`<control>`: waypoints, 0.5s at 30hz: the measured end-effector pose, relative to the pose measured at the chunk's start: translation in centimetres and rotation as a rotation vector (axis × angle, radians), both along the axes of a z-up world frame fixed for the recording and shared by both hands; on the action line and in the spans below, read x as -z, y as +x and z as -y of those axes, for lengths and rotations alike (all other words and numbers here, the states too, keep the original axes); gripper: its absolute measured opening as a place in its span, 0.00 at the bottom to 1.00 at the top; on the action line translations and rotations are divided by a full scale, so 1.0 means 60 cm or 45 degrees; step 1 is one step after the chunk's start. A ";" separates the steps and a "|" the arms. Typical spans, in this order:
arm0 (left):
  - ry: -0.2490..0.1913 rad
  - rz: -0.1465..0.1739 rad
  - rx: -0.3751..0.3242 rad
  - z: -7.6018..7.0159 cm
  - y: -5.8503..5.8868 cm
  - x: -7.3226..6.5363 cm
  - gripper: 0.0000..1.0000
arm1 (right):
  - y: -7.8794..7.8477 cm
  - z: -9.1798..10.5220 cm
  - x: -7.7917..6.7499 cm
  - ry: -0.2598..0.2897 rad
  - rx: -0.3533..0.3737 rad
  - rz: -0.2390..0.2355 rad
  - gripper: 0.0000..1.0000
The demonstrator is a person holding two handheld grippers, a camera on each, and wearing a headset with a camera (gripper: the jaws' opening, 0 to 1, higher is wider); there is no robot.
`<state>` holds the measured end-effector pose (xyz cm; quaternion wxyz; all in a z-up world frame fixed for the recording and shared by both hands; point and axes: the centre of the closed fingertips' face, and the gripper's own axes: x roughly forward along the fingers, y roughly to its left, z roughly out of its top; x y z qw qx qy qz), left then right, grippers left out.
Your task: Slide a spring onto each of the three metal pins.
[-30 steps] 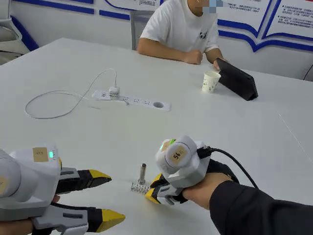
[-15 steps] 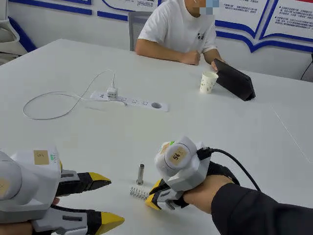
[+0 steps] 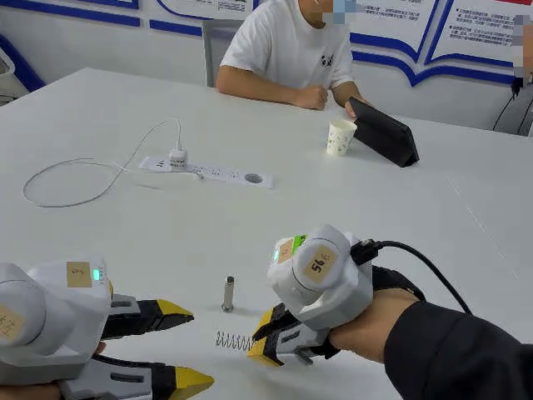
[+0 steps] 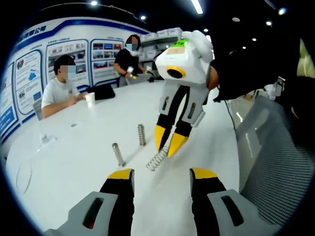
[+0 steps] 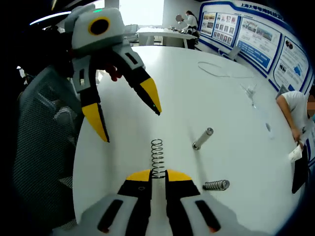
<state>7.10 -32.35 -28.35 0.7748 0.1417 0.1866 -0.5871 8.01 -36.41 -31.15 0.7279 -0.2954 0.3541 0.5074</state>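
- A wide white desk (image 3: 400, 217) runs back to a wall hung with blue-edged boards (image 3: 475, 33)
- At the far edge a person (image 3: 279, 46) in a white T-shirt sits with forearms on the desk, near a paper cup (image 3: 339, 137) and a propped black tablet (image 3: 383, 133)
- A white power strip (image 3: 216, 172) lies toward the middle of the desk, and a white cable (image 3: 75, 179) loops away from it to the left
- The right claw (image 3: 266, 342) is low over the near edge, its yellow-tipped jaws clenched on one end of a spring (image 3: 234, 340)
- The spring sticks straight out from the jaw tips, lying nearly level just above the desk; whether its free end touches the surface cannot be told
- A bare pin (image 3: 228, 294) stands upright on the desk just beyond the spring, apart from it and from the right claw
- In the left gripper view a second pin (image 4: 141, 134) stands a little beyond the bare one, with a spring coiled around its shaft
- The left claw (image 3: 196, 348) is at the near left, released, its two jaws spread wide with nothing between them
- It points toward the spring and the right claw, near them but not touching
- In the right gripper view the held spring runs forward from the closed tips toward the gaping left claw
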 end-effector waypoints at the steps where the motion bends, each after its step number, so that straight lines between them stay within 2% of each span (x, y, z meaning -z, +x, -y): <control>1: 0.001 0.000 0.005 0.002 -0.001 0.000 0.46 | -0.003 0.000 -0.003 -0.001 -0.008 0.002 0.11; 3: -0.001 0.002 0.018 0.006 -0.004 0.001 0.45 | -0.014 -0.001 -0.011 0.002 -0.036 -0.010 0.11; 8: 0.000 0.009 0.055 0.016 -0.013 0.001 0.43 | -0.031 -0.003 -0.029 -0.003 -0.089 0.010 0.11; 15: -0.010 0.023 0.116 0.029 -0.025 -0.005 0.35 | -0.050 -0.010 -0.042 -0.014 -0.156 0.021 0.11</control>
